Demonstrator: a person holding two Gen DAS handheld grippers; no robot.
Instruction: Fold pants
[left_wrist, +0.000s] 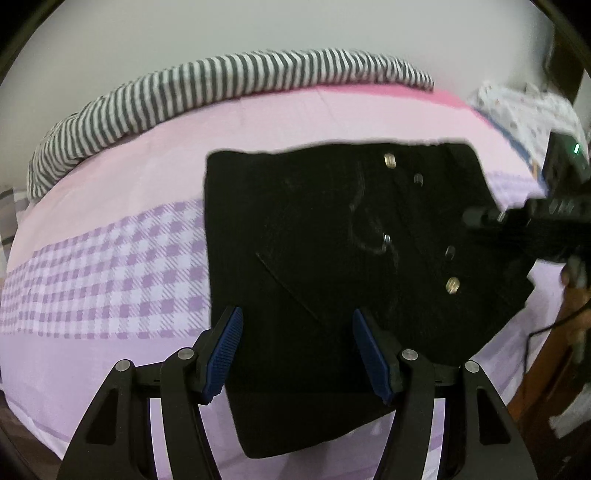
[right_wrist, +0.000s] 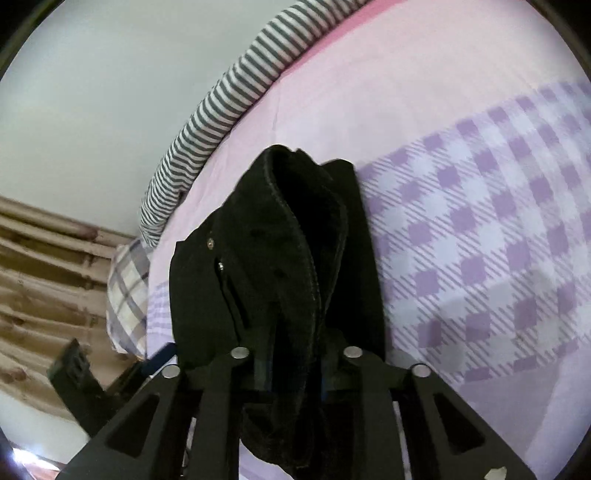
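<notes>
Mid-fold, waist end lifted

Right gripper (right_wrist: 295, 373) clamped on bunched waistband of pants (left_wrist: 332, 240); left gripper (left_wrist: 297, 354) wide apart, holding nothing, pants lying just ahead betw its fingers on bed (left_wrist: 110, 258). Next, prob: carry waist over, lay flat. Count: 1 pants, 2 grippers, 1 striped blanket (left_wrist: 207, 88)

No legible txt/labels, maybe blur-hidden.
</notes>
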